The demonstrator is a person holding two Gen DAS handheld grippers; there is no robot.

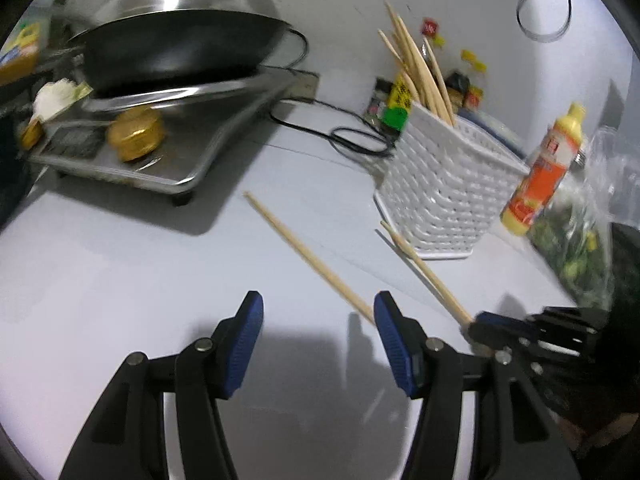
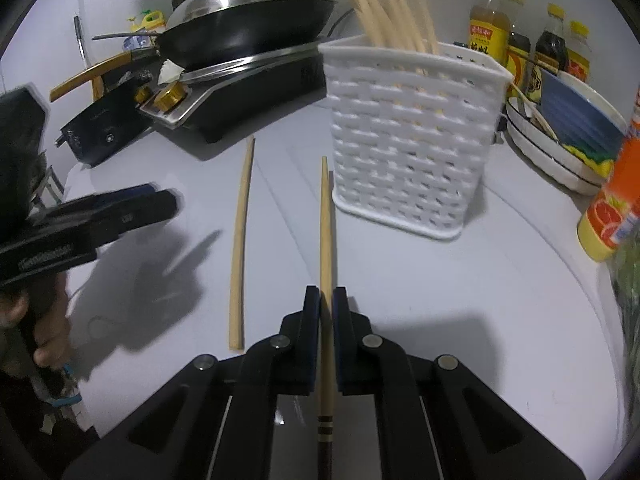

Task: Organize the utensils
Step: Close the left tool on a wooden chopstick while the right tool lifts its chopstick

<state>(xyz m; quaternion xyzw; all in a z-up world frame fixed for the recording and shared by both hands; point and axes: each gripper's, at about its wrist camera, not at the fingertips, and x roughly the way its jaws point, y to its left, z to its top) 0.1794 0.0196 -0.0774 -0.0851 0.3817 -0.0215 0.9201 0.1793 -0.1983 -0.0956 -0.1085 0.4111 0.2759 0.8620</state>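
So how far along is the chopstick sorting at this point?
Mostly done: several chopsticks already stand in the white basket. In hand: the right gripper is shut on one chopstick. Left: the loose chopstick on the counter; the left gripper is open and empty.

a home kitchen: lidded wok (image 2: pixel 248 28) on cooktop (image 2: pixel 240 92), sauce bottles (image 2: pixel 490 32).

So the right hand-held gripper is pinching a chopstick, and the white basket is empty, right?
Not quite. The right hand-held gripper is pinching a chopstick, but the white basket is not empty: several chopsticks stand in it, poking out of the top. The right wrist view shows this.
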